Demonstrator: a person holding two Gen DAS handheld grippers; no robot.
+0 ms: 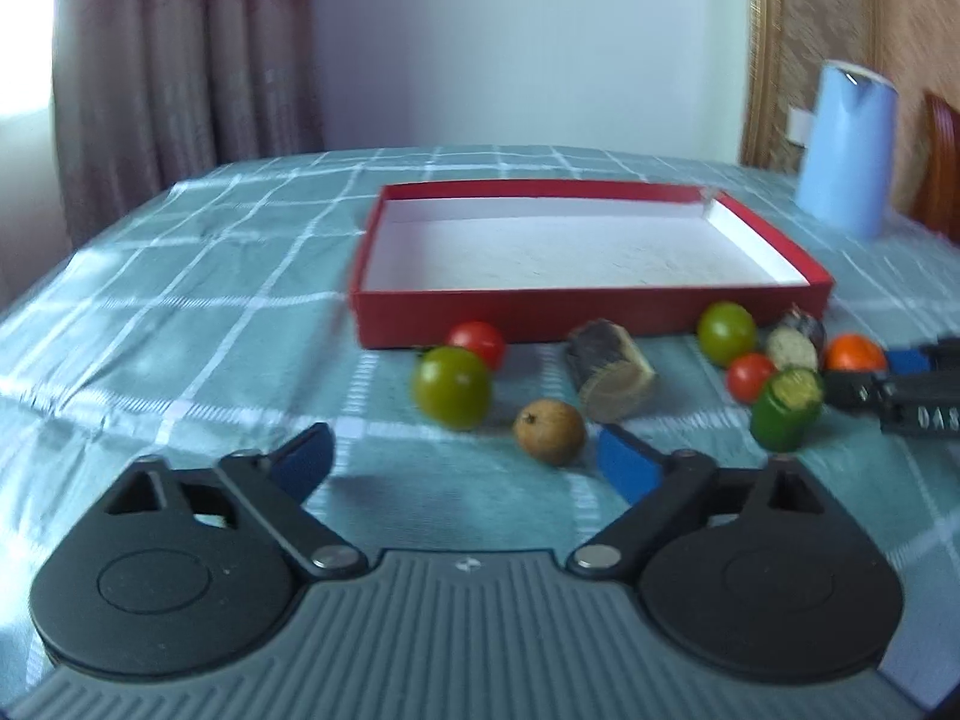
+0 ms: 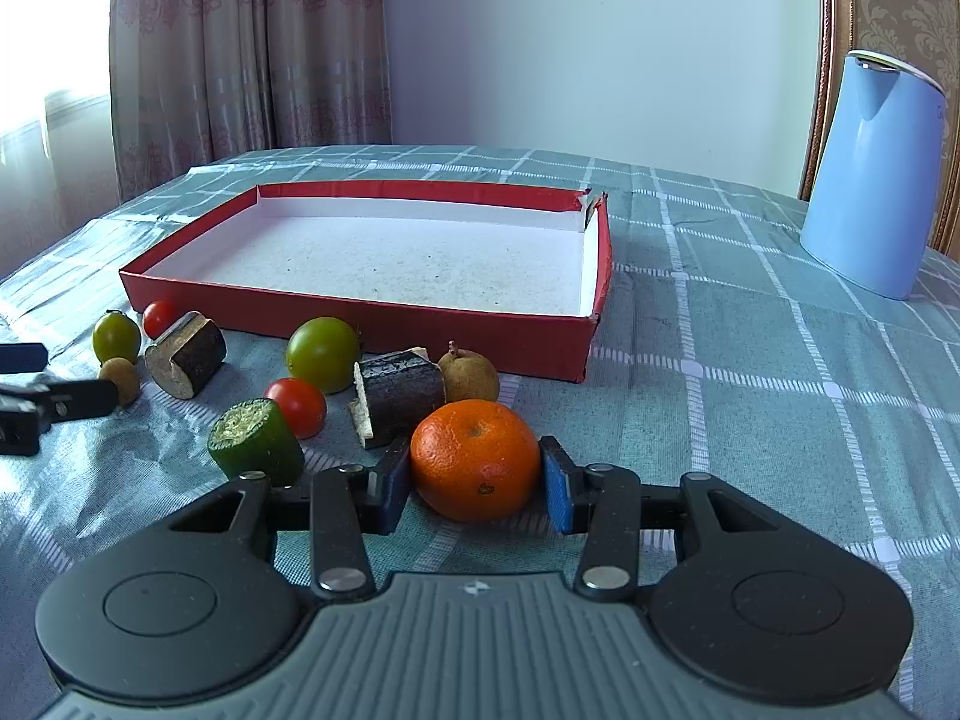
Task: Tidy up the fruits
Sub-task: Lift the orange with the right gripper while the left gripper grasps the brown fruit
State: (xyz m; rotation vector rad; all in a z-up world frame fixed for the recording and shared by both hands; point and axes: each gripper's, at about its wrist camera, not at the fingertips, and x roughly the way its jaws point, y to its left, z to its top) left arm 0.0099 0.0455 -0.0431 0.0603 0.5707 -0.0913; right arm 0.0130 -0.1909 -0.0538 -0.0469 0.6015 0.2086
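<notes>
Right gripper (image 2: pixel 475 480) fingers pinched the round orange mandarin (image 2: pixel 475 459); should lift straight, then carry toward twelve o'clock into the red shallow cardboard box (image 2: pixel 360 315). Left gripper (image 1: pixel 462 456) gaped wide, empty.

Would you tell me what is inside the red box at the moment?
The red box holds no fruit: only its bare, speckled white floor shows in both views. The near wall hides a thin strip of floor just behind it, so that strip cannot be checked.
</notes>
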